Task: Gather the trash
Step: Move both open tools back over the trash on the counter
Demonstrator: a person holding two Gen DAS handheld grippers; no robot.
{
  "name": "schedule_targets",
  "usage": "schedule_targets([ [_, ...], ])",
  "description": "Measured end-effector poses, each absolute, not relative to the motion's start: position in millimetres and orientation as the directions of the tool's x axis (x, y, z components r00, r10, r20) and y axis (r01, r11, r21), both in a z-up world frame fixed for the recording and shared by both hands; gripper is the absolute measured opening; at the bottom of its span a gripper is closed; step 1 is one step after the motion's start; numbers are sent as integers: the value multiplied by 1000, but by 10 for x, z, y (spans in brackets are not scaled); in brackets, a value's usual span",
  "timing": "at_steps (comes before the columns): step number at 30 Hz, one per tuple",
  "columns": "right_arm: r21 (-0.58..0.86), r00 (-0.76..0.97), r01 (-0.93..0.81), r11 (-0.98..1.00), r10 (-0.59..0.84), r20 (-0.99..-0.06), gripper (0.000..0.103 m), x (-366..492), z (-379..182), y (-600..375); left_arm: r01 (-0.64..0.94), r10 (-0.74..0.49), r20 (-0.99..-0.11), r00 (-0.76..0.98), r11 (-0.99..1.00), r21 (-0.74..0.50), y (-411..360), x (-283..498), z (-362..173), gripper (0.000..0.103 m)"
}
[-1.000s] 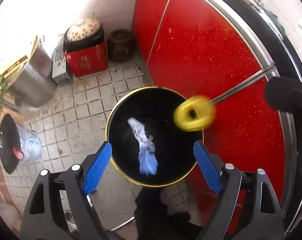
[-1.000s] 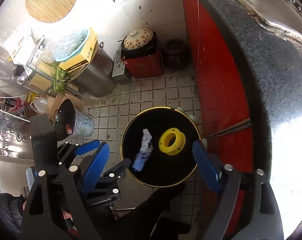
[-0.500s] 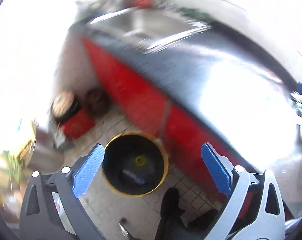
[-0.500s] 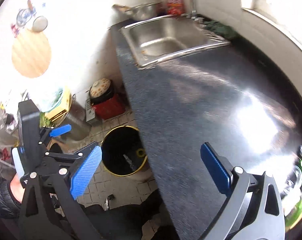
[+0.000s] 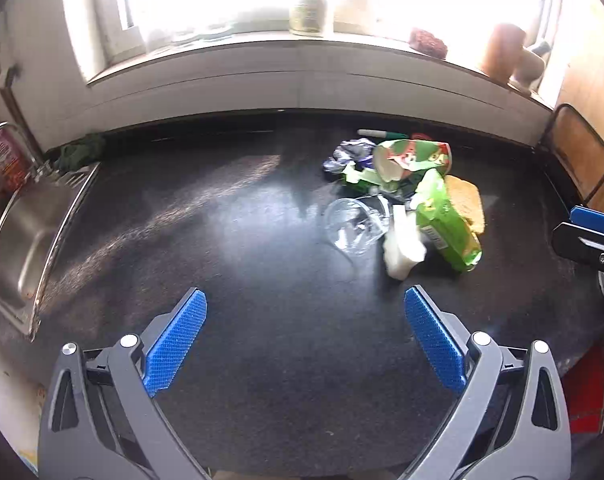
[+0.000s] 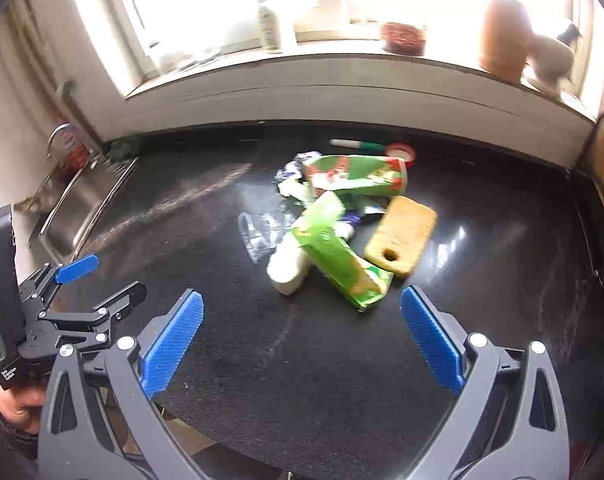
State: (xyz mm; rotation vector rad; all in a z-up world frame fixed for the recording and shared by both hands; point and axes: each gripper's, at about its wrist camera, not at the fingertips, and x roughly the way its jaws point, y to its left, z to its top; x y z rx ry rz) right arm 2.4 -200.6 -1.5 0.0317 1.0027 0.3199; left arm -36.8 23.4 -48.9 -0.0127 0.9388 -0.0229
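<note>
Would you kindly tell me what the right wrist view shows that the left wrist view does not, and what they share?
Only the right wrist view shows the hand holding the whole left gripper. Only the left wrist view shows the steel sink up close, and just a blue-tipped edge of the right gripper. Both share the dark countertop, green carton, clear plastic cup, white bottle and tan sponge.

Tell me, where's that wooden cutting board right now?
The wooden cutting board lies flat on the black counter, at the right edge of the trash pile, right beside the green carton.
</note>
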Motion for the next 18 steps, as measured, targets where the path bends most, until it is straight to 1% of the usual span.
schedule_targets([
  [4, 180, 516, -170, 969, 243, -821, 96, -89, -32, -2343, 96, -54, -810, 584, 995, 3, -66, -186, -499, 96],
  [11, 195, 507, -145, 970, 242, -827, 96, 14, -94, -2412, 142, -12, -809, 587, 986, 89, -132, 40, -605, 96],
  [18, 227, 457, -119, 967, 256, -852, 96, 408, -352, -2409, 254, -59, -831, 553, 962, 100, -152, 470, -963, 96],
])
